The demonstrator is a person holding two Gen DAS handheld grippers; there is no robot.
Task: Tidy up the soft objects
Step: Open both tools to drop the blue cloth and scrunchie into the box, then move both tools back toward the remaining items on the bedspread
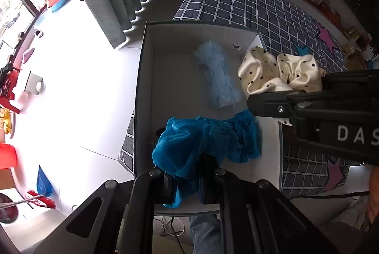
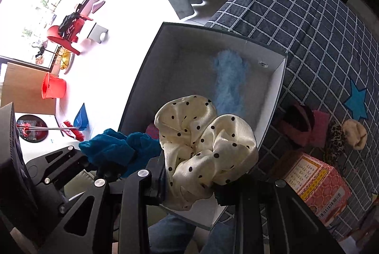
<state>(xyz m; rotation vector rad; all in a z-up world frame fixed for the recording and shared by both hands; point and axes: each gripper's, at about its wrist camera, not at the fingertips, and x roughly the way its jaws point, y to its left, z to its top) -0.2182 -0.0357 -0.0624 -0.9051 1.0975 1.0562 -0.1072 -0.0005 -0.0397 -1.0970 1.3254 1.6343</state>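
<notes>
My left matte black plastic gripper (image 1: 187, 185) carries round silver screws; my right black gripper (image 2: 189, 185), beside it, bears white letters "DAS". Blue denim trousers (image 1: 203, 230) below.

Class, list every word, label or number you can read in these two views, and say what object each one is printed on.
"DAS", cut off by the picture's edge: white letters on the right hand-held gripper.
Printed lines and a barcode on the pink patterned box: too small and blurred to read.
No other text is legible.
</notes>
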